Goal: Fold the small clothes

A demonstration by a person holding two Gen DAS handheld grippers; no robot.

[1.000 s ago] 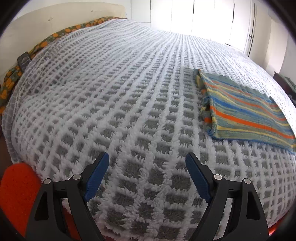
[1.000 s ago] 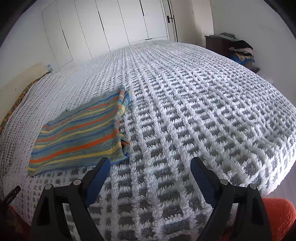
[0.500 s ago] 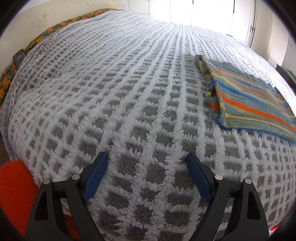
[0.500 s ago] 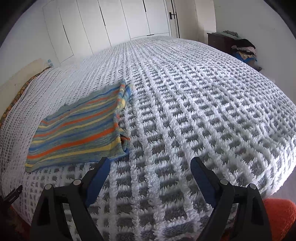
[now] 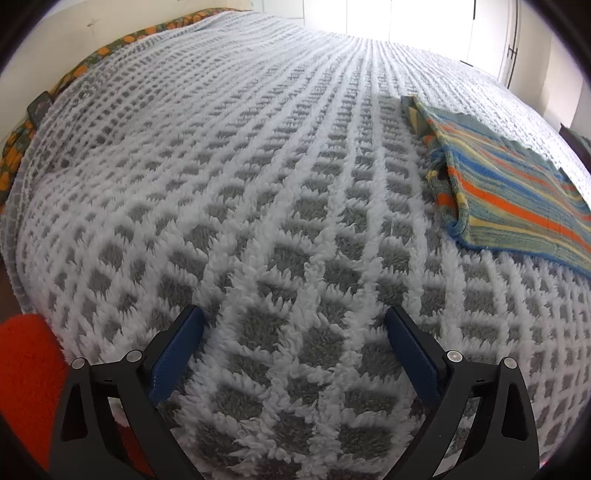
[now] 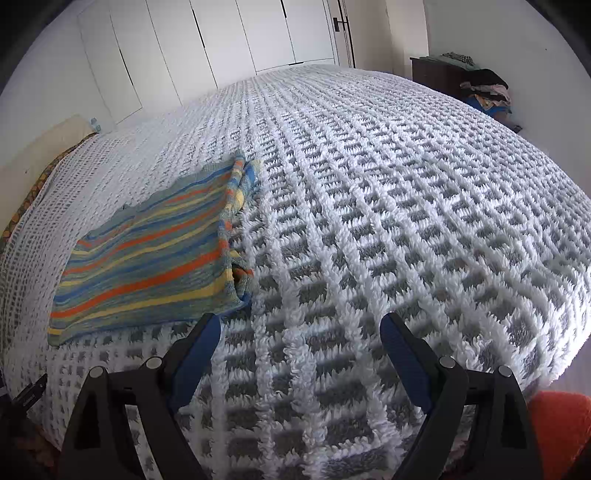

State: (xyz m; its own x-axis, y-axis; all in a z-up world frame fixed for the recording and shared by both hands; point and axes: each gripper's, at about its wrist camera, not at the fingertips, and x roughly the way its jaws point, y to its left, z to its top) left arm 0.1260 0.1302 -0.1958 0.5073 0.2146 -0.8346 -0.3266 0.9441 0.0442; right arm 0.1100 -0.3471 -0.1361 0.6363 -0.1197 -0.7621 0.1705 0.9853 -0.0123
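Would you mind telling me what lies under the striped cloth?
The striped cloth lies flat on the white-and-grey bedspread. Its folded edge shows inner layers; anything beneath it is covered.

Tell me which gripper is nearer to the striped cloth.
The right gripper: its left finger almost reaches the striped cloth's near corner. The left gripper hangs over bare blanket, with the cloth far off to its right.

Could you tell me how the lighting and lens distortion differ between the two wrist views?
Left wrist view: the far wardrobe doors are blown out to white, so the striped cloth and blanket look backlit. Right wrist view: exposure is even, the doors keep their seams, and the cloth is cleanly lit. Both views: fisheye bulges the bed, corners are vignetted black, nothing noticeably blurred.
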